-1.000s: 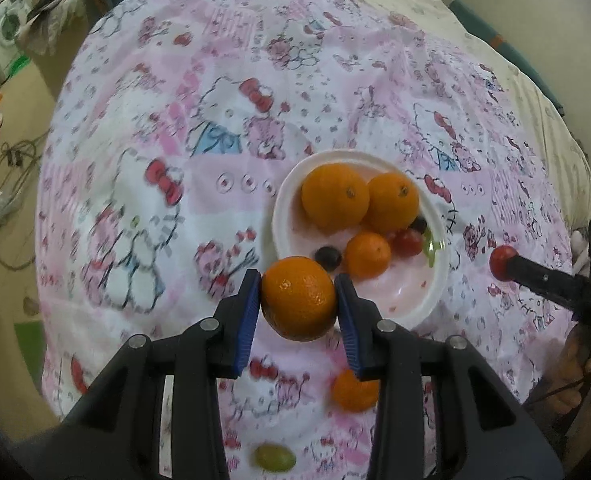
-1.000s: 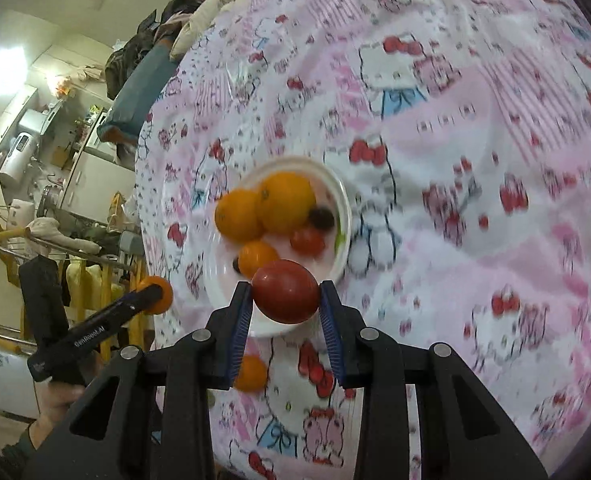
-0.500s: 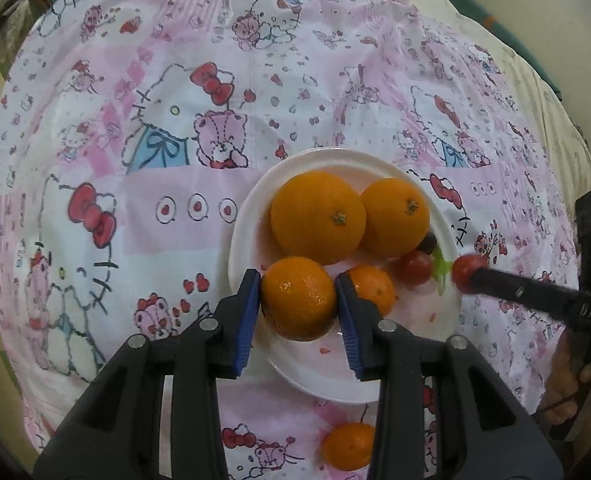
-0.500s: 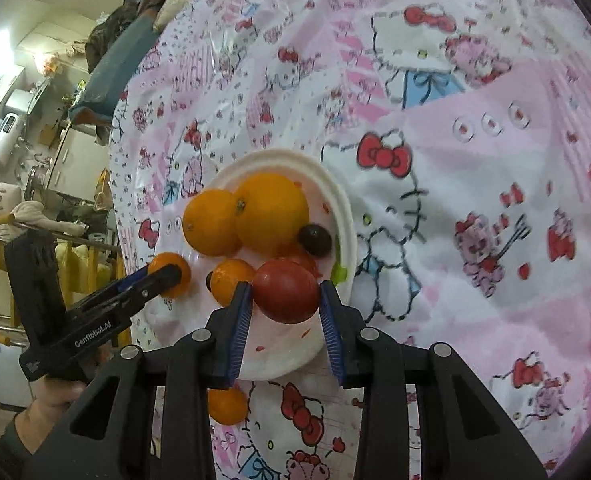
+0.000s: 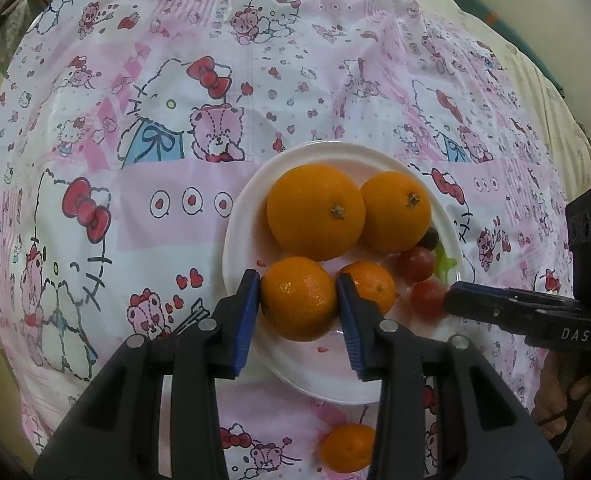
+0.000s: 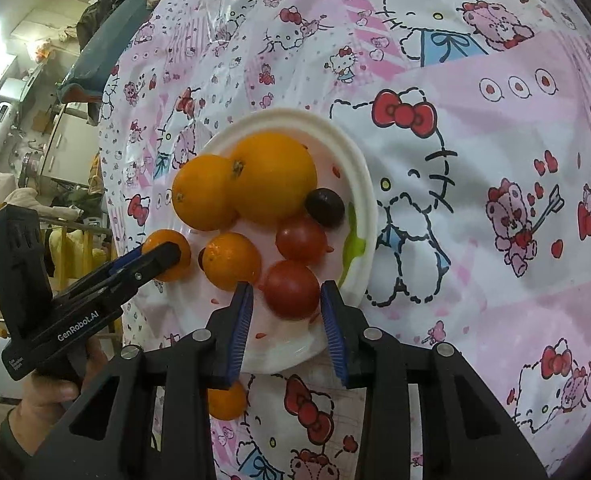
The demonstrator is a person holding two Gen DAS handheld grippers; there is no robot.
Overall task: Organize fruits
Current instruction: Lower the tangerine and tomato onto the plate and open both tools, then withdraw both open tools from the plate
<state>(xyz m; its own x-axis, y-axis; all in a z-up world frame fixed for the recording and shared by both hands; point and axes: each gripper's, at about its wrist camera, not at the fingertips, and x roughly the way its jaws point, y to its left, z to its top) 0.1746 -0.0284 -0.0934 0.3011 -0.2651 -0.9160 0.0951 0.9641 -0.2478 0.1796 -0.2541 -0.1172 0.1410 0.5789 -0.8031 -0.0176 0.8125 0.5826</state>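
Observation:
A white plate (image 5: 375, 384) on the Hello Kitty cloth holds two big oranges (image 5: 315, 212), a small mandarin (image 5: 371, 286), a cherry tomato (image 5: 415, 264) and a dark grape (image 6: 325, 207). My left gripper (image 5: 298, 304) is shut on a mandarin (image 5: 297, 298) low over the plate's near left part. My right gripper (image 6: 287, 312) has its jaws apart around a red tomato (image 6: 291, 289) that sits on the plate (image 6: 359, 168); gaps show on both sides. The left gripper also shows in the right wrist view (image 6: 163, 258).
Another mandarin (image 5: 347, 450) lies on the cloth in front of the plate, also in the right wrist view (image 6: 225, 402). The pink cloth (image 5: 135, 80) spreads all around. Room clutter and furniture (image 6: 35, 120) stand beyond the table's edge.
Both grippers moved forward and down over the plate. The right gripper opened and let the tomato go onto the plate. The left gripper still grips its mandarin.

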